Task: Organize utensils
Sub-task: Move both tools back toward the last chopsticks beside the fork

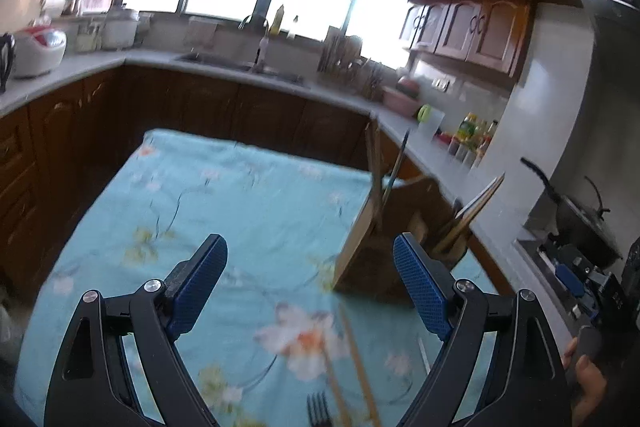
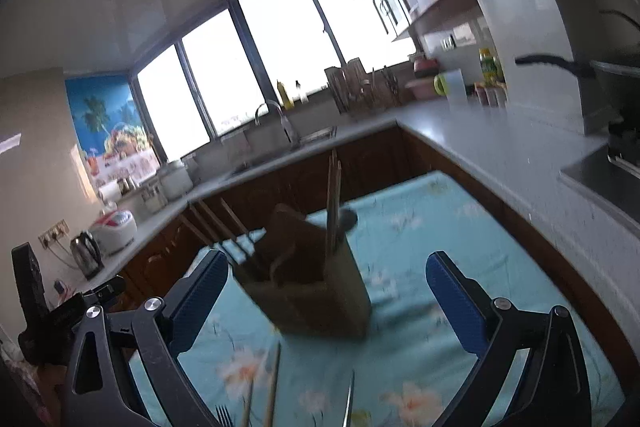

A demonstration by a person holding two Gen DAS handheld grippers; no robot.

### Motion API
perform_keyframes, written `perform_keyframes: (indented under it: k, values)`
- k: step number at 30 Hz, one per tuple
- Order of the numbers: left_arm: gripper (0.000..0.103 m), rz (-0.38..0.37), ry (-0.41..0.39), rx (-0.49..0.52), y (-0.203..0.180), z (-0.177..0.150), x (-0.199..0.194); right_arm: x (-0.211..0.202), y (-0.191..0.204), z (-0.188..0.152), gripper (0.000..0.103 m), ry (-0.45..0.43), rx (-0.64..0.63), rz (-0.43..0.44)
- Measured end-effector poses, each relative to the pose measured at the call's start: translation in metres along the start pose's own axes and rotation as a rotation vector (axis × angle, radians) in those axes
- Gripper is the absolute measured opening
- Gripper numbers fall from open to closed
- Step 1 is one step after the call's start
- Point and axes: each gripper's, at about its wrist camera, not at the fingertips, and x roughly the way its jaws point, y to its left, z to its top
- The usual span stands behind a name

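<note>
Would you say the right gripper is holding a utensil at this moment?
No, the right gripper stands wide open, nothing between its pads.

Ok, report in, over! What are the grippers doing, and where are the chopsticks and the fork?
Both grippers open, empty. Holder upright on the cloth, some sticks in it. Chopsticks and fork loose in front. Path clear.

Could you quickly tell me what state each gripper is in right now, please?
Left gripper: open, nothing between the jaws.
Right gripper: open wide, holding nothing; the wooden utensil holder stands beyond it.
</note>
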Motion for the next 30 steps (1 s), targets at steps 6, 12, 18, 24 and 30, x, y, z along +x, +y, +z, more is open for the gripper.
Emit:
perform_keyframes:
  k: [6, 12, 18, 24, 30]
  values:
    - [0.087, 0.022, 0.073, -0.028, 0.012, -0.034, 0.001, -0.005, -0.005, -0.032, 0.1, 0.065, 0.005, -0.025]
    - [0.087, 0.031, 0.135, -0.032, 0.014, -0.055, 0.007, -0.001, -0.006, -0.056, 0.1, 0.133, 0.003, -0.032]
    - [0.087, 0.025, 0.19, -0.013, 0.007, -0.062, 0.015, 0.009, -0.005, -0.069, 0.1, 0.189, -0.009, -0.04]
    - [0.087, 0.021, 0.252, 0.011, -0.001, -0.065, 0.029, 0.016, -0.003, -0.076, 0.1, 0.227, -0.035, -0.059]
    - [0.087, 0.027, 0.295, 0.024, -0.004, -0.069, 0.041, 0.035, 0.001, -0.089, 0.096, 0.298, -0.082, -0.099]
